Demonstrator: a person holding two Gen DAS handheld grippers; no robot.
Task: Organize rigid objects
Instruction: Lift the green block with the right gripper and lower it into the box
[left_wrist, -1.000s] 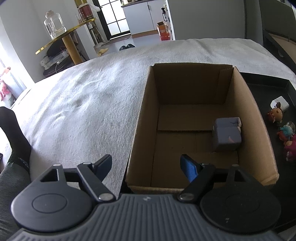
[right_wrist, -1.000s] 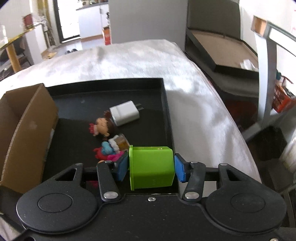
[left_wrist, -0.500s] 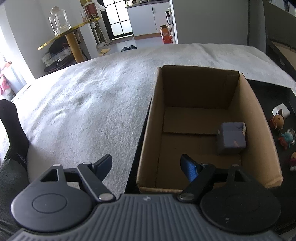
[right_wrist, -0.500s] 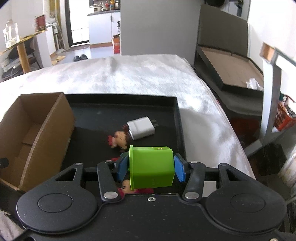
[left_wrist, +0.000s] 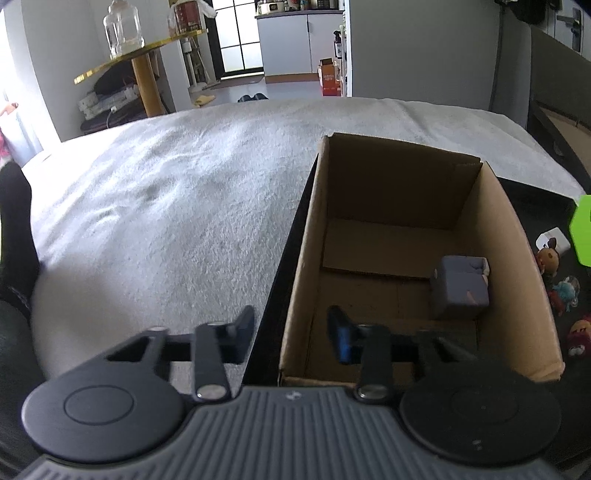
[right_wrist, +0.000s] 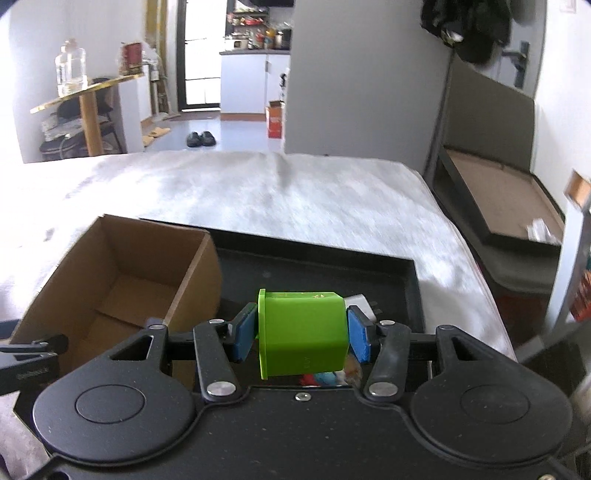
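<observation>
My right gripper (right_wrist: 302, 334) is shut on a green plastic cup (right_wrist: 301, 332), held on its side above the black tray (right_wrist: 412, 295). The cup also shows at the right edge of the left wrist view (left_wrist: 583, 236). An open cardboard box (left_wrist: 517, 258) stands at the tray's left end, also in the right wrist view (right_wrist: 192, 280), and holds a grey-blue block (left_wrist: 460, 286). My left gripper (left_wrist: 291, 330) is open and empty, straddling the box's near left corner. A white charger (left_wrist: 552, 240) and several small toy figures (left_wrist: 565, 291) lie on the tray.
The tray and box rest on a white blanket-covered bed (left_wrist: 166, 221). A gold round table with a glass jar (left_wrist: 123, 27) stands far left. A flat dark frame (right_wrist: 495, 206) lies right of the bed. A dark sock-clad leg (left_wrist: 14, 229) is at the left edge.
My right gripper has lifted the green cup up off the tray and moved it left toward the box. My left gripper has pulled back and shifted left; its fingers look a little closer together.
</observation>
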